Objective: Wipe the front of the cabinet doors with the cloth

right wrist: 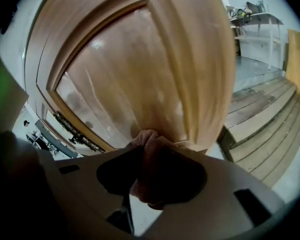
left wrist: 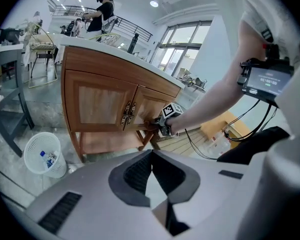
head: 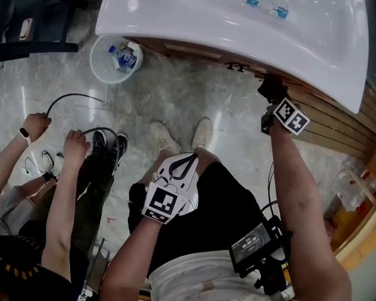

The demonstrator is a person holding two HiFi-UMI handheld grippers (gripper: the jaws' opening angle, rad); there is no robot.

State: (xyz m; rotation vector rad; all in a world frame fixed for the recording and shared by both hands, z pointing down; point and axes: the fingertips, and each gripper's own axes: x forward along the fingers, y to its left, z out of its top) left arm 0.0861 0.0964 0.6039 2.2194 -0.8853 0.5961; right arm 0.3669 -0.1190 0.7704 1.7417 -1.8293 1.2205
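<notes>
The wooden cabinet [left wrist: 105, 104] has two doors with ornate handles [left wrist: 128, 113] at the middle, seen whole in the left gripper view. My right gripper [right wrist: 149, 171] is shut on a brownish cloth [right wrist: 151, 151], which presses against the lower part of the right door [right wrist: 140, 84]. In the head view that right gripper [head: 272, 96] reaches under the white basin top [head: 238, 17]; its tips are hidden there. From the left gripper view, the right gripper [left wrist: 160, 128] sits at the door's bottom corner. My left gripper [head: 178, 174] hangs by my thigh, shut and holding nothing.
A white waste basket [head: 114, 58] with scraps stands on the marble floor left of the cabinet. Another person [head: 62, 187] crouches at the left, handling black cables. Wooden slats [head: 344, 124] lie at the right. A small screen [head: 257, 246] hangs at my waist.
</notes>
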